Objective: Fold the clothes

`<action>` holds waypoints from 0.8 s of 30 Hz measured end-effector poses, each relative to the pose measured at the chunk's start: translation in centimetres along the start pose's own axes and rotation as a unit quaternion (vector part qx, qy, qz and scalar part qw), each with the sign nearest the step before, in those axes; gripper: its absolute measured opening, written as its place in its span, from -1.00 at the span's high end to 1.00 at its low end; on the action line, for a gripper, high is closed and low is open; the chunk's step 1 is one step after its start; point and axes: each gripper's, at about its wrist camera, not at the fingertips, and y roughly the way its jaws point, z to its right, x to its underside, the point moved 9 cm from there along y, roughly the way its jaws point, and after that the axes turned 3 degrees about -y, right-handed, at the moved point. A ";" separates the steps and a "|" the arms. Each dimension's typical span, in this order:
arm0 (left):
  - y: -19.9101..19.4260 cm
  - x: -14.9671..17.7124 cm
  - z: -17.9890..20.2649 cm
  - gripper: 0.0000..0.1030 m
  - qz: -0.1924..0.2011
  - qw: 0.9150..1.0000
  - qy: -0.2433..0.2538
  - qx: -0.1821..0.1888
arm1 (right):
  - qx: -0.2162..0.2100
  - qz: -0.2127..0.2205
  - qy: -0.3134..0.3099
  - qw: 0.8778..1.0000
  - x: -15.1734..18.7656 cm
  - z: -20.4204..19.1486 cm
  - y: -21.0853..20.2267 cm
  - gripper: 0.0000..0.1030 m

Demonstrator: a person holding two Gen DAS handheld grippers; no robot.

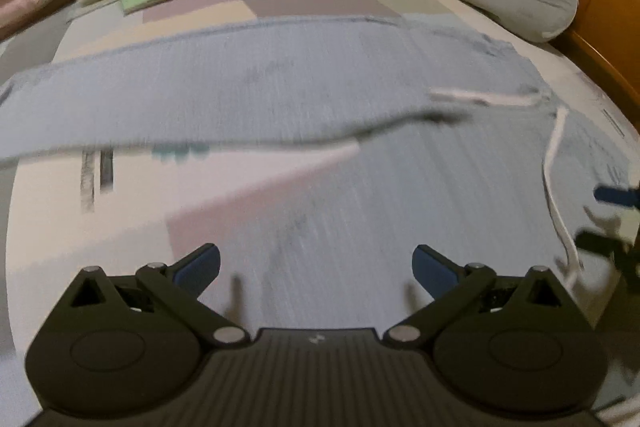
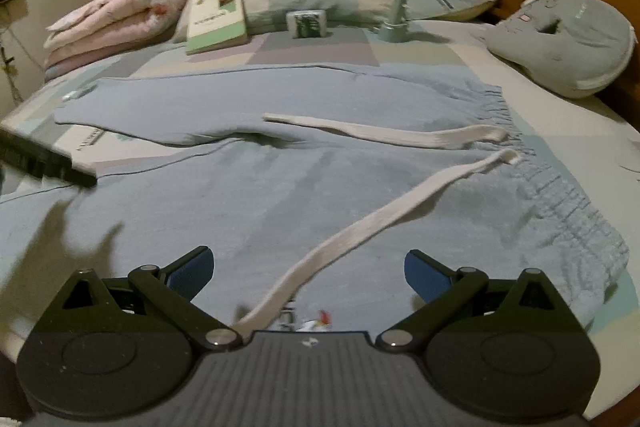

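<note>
Blue trousers [image 2: 280,187] spread flat on the bed [image 2: 560,131].
Left hand-held gripper [image 1: 316,267] and right hand-held gripper [image 2: 308,269] both gape wide, empty.

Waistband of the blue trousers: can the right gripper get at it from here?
Probably yes. The right gripper is open above the trousers; the waistband lies uncovered to its right.

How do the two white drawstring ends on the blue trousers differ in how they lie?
The far drawstring end lies short and nearly straight across the blue trousers, pointing toward the legs. The near drawstring end is longer in view, running diagonally down toward the right gripper and passing under its body. Both are flat, white, and start at the gathered waistband.
</note>
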 end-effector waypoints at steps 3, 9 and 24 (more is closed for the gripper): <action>-0.1 2.8 1.0 -0.97 -0.001 1.000 -0.002 0.005 | -0.003 -0.003 0.003 1.000 0.3 -0.4 -0.4 -1.00; -0.5 5.1 -1.2 -0.97 -0.012 0.999 -0.040 0.001 | -0.010 -0.010 0.009 1.000 0.8 -1.1 -1.3 -1.00; -5.3 6.9 -10.4 -0.97 0.018 0.985 -0.141 -0.094 | -0.003 -0.018 0.026 1.000 1.8 0.7 -1.6 -1.00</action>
